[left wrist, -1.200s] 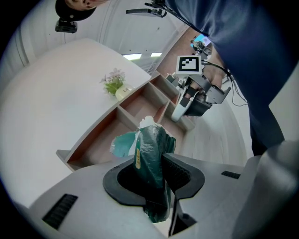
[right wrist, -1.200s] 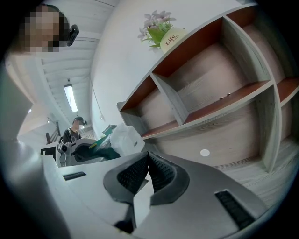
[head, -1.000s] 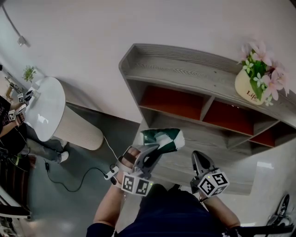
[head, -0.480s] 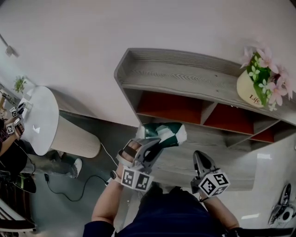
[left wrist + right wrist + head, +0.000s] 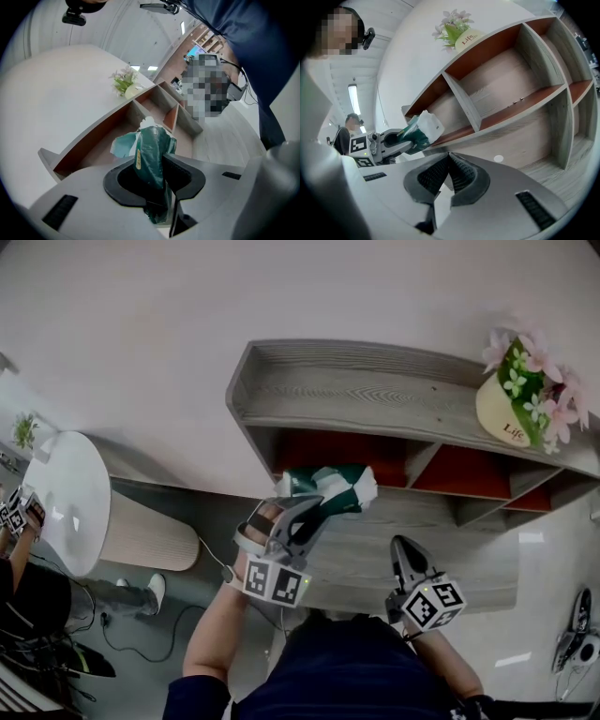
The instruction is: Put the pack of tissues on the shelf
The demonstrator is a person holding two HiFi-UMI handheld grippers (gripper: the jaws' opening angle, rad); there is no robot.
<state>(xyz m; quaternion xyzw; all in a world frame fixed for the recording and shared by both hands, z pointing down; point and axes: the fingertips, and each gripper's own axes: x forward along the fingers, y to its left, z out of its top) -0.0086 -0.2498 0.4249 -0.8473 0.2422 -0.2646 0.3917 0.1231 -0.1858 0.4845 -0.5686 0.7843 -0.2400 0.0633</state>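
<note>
Lifted nearer the shelf (image 5: 375, 395) than a second ago, with the pack of tissues (image 5: 330, 489) clamped between the jaws of the left gripper (image 5: 314, 512). Held in the air at the mouth of the left red-backed compartment (image 5: 342, 451), resting on no board. Aimed long axis away from the jaws toward the shelf, white end leading, green wrapper pinched at the near end. Kept low at near right: right gripper (image 5: 401, 551), jaws pressed together on nothing. Perched far right on the top board: pot of pink flowers (image 5: 511, 413). Set well left on grey floor (image 5: 187, 615): round white table (image 5: 70, 488), before a plain pale wall (image 5: 281, 287).
</note>
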